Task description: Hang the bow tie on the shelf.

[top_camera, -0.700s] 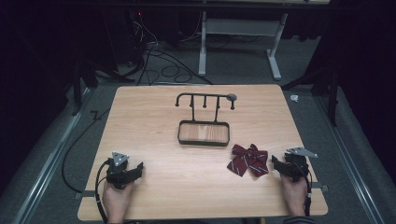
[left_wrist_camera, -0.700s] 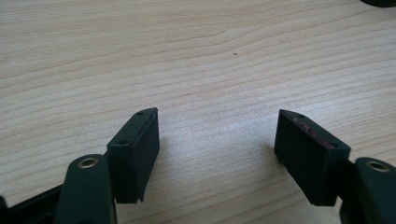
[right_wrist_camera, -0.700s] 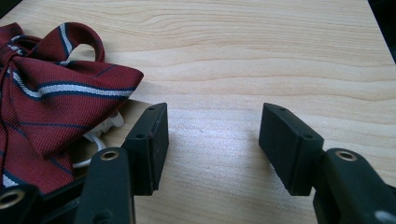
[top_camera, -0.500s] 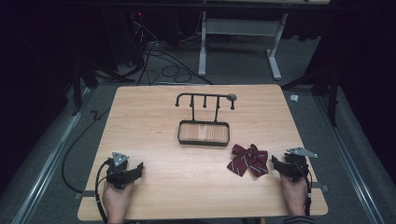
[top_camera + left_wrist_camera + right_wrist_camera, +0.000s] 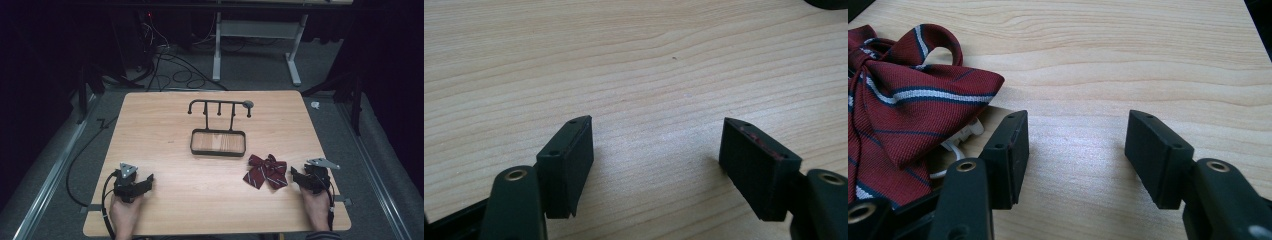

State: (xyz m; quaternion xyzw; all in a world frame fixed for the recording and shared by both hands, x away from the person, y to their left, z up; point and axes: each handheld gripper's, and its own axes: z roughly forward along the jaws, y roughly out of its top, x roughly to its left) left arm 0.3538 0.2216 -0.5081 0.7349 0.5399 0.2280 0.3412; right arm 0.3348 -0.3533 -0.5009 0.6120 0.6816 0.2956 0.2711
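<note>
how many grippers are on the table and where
2: the left gripper at the table's near-left corner, jaws open, and the right gripper at the near-right, jaws open, beside the bow tie.

The right gripper (image 5: 1075, 155) rested low over the wooden table (image 5: 1148, 60) with its jaws spread apart on nothing, a striped maroon bow tie (image 5: 903, 105) lying just beside its left jaw.

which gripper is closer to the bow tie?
The right gripper: the bow tie lies just beside its jaws. The left gripper sits across the table, bare wood ahead.
</note>
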